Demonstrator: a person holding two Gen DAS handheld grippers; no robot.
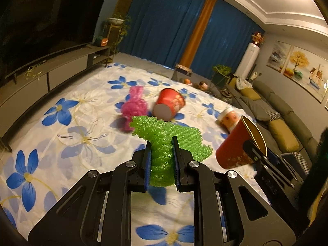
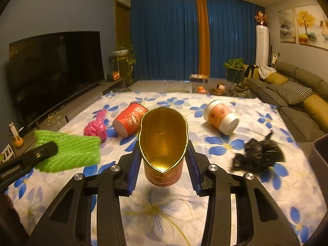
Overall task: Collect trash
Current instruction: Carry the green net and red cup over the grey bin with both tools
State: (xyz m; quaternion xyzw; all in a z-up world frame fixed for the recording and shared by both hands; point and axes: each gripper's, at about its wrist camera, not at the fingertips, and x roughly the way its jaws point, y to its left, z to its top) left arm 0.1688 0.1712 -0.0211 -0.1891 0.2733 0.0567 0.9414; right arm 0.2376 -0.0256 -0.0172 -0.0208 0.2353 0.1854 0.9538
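Plainly, no writing can be read on any of the cups; the printed patterns are too blurred to make out.

All places below are told from the squeezed red paper cup (image 2: pixel 163 153) with its gold lining. The right gripper (image 2: pixel 163 162) points forward and slightly down over the flower-print sheet (image 2: pixel 164 215), its jaws clamped on that cup's sides so the rim is pinched into an oval, the mouth facing the camera.

Left of it, the left gripper (image 1: pixel 162 160) tilts down likewise, its jaws clamped on a green foam fruit net (image 1: pixel 164 143), which hangs above the sheet.

Beyond the cup lies a second red paper cup (image 2: pixel 129 121) on its side, with a pink foam net (image 2: pixel 96 127) just left of that. Farther back to the right lies an orange-and-white cup (image 2: pixel 222 116), also tipped over. Near on the right sits a crumpled black plastic bag (image 2: pixel 258 153).
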